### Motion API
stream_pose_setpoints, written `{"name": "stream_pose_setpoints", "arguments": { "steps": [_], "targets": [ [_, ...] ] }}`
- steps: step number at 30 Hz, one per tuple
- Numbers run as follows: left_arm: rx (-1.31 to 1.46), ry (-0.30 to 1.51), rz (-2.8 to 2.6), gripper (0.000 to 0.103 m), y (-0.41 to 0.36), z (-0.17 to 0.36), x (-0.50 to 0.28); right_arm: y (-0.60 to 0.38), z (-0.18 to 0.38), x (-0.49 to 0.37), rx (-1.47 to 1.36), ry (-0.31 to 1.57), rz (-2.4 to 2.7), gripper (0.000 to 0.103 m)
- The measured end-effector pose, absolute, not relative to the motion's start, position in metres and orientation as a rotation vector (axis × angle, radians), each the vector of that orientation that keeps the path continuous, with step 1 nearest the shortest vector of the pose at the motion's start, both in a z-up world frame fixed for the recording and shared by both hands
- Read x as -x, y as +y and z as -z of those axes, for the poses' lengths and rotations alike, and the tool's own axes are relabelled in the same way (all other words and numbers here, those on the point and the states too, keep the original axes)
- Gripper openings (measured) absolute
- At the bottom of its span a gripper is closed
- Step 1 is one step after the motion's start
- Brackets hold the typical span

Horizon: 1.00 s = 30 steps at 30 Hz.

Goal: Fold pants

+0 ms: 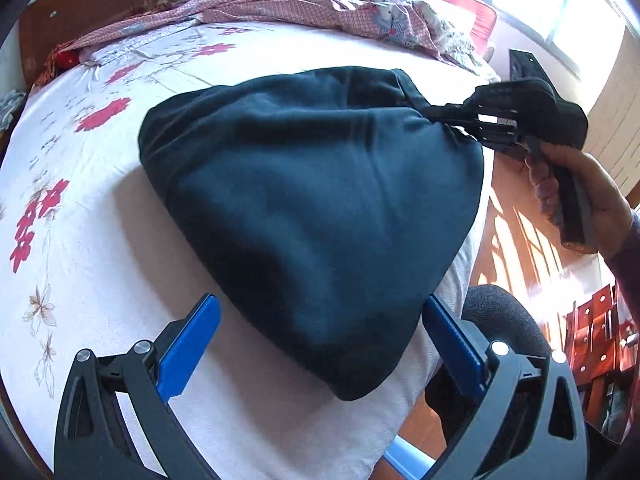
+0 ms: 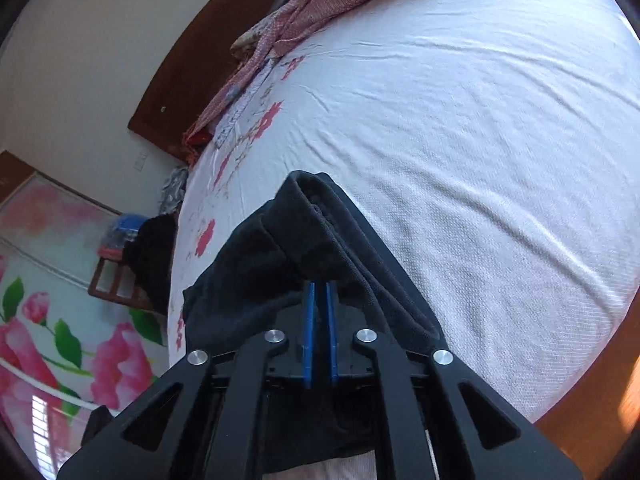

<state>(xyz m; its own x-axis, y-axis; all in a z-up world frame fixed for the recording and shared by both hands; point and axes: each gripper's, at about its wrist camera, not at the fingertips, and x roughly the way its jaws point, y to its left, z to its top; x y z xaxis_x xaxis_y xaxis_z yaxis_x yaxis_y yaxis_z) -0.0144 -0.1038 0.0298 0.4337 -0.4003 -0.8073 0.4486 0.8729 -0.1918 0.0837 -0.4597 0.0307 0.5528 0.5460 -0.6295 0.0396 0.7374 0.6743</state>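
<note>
Blue pads (image 1: 191, 347) of the left gripper (image 1: 320, 344) stand wide apart at the bottom of the left wrist view, gripping nothing, with the near corner of the dark pants (image 1: 312, 216) lying between them. Those pants sit bunched on the white flowered bed sheet (image 1: 80, 208) mid-frame. At centre right a hand (image 1: 576, 192) holds the right gripper (image 1: 444, 114) — its jaws pinched on the pants' far edge, cloth draped over them in its own view.

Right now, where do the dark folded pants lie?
The dark teal fabric pants lie on the white flowered bedsheet near the bed's right edge; the right tongs pinch their far corner.
</note>
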Motion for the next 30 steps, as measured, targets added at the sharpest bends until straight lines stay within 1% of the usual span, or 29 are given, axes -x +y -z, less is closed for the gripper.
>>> {"name": "stream_pose_setpoints", "arguments": {
  "steps": [1, 2, 3, 5, 7, 13, 18, 24, 28, 30],
  "targets": [
    [-0.001, 0.994, 0.525, 0.101, -0.096, -0.030, 0.011, -0.459, -0.040, -0.082, -0.693, 0.932, -0.360, 0.047],
    [0.061, 1.000, 0.507, 0.101, -0.088, -0.029, 0.006, -0.460, -0.048, -0.080, -0.674, 0.915, -0.348, 0.076],
    [0.135, 1.011, 0.495, 0.101, -0.079, -0.027, -0.001, -0.465, -0.052, -0.080, -0.661, 0.900, -0.338, 0.078],
    [0.322, 1.050, 0.477, 0.101, -0.063, -0.016, -0.018, -0.478, -0.045, -0.084, -0.715, 0.916, -0.372, 0.078],
    [0.517, 1.074, 0.490, 0.101, -0.049, -0.005, -0.031, -0.492, -0.030, -0.087, -0.738, 0.976, -0.319, 0.078],
    [0.856, 1.148, 0.558, 0.101, -0.036, 0.032, -0.050, -0.515, 0.001, -0.084, -0.822, 1.003, -0.351, 0.079],
    [0.941, 1.147, 0.596, 0.101, -0.043, 0.045, -0.056, -0.520, 0.016, -0.084, -0.865, 1.013, -0.440, 0.083],
    [0.997, 1.142, 0.627, 0.101, -0.051, 0.051, -0.058, -0.519, 0.025, -0.084, -0.947, 1.032, -0.572, 0.083],
    [1.019, 1.155, 0.660, 0.101, -0.053, 0.055, -0.063, -0.510, 0.022, -0.082, -0.879, 1.062, -0.614, 0.083],
    [1.056, 1.162, 0.659, 0.101, -0.050, 0.058, -0.067, -0.507, 0.021, -0.082, -0.884, 1.060, -0.631, 0.090]
  ]
}}
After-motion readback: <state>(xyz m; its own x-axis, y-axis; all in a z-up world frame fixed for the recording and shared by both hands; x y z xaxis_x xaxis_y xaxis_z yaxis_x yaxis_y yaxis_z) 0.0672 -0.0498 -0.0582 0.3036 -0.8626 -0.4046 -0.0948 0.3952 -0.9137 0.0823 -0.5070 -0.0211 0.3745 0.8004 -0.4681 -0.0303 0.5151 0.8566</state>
